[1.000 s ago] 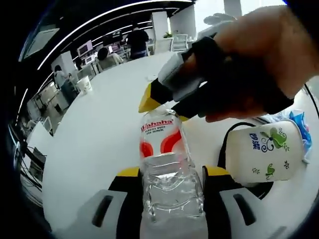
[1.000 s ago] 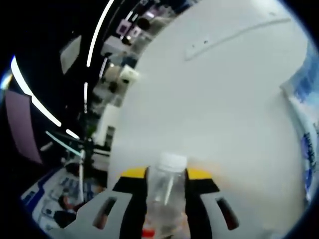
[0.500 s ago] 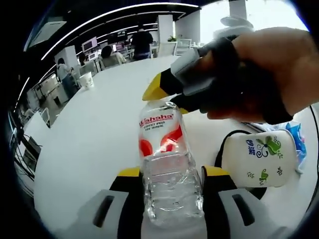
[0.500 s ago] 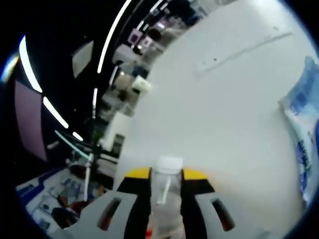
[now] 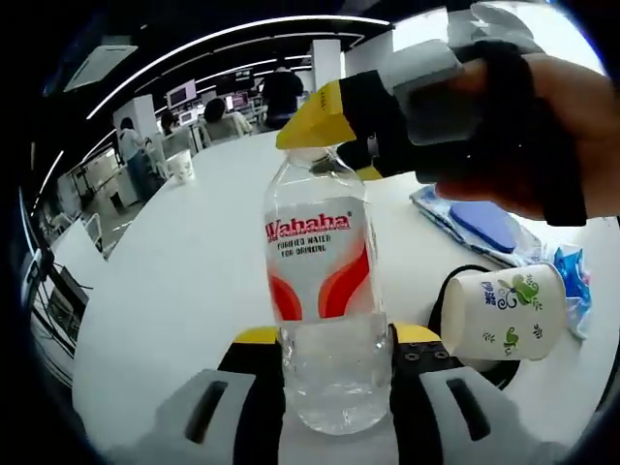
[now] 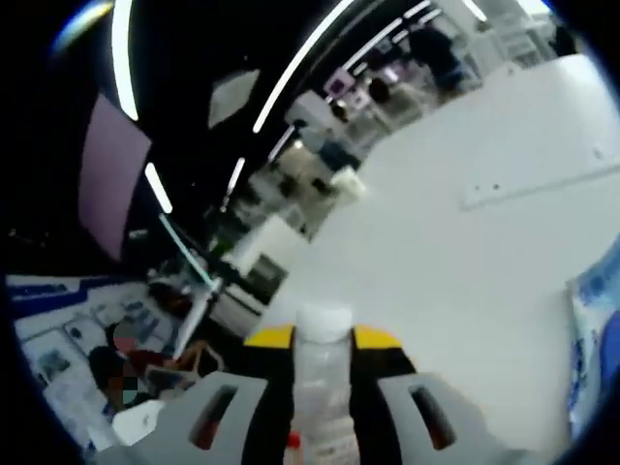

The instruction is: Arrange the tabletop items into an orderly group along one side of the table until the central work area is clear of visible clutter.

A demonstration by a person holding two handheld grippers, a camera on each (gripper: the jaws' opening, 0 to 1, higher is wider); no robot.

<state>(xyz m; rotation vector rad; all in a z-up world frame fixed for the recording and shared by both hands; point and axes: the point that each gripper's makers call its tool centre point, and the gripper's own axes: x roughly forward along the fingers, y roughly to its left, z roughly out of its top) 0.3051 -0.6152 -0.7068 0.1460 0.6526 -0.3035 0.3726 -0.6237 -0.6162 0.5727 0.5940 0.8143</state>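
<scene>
In the left gripper view, a paper cup [image 5: 180,166] stands far off at the left of the white surface [image 5: 184,281], well apart from everything else, with people seated at desks behind it. At the centre, the water bottle [image 5: 323,291] stands upright, its clear lower body pinched between the jaws of the left gripper [image 5: 335,341]. The right gripper [image 5: 334,131] comes in from the upper right, held by a hand [image 5: 528,126], and its yellow-tipped jaws close on the top of the bottle, hiding the cap. Further right, a flat blue-and-white packet [image 5: 480,223] lies on the surface, and nearer, a white paper cup with green leaf print [image 5: 502,312] lies tipped on its side just beside the left gripper's right jaw, with a black cable [image 5: 455,276] curving behind it. A crumpled blue wrapper [image 5: 579,291] sits at the far right edge.

In the right gripper view, the bottle's white cap [image 6: 323,323] rises between the yellow jaw tips of the right gripper [image 6: 323,339], which clamp the neck.

Count: one bottle, two paper cups, one packet, one wrapper, one cable.

Compared with a second ago, the bottle sits more upright and higher, showing its whole label, and the blue-and-white packet has come into view.
</scene>
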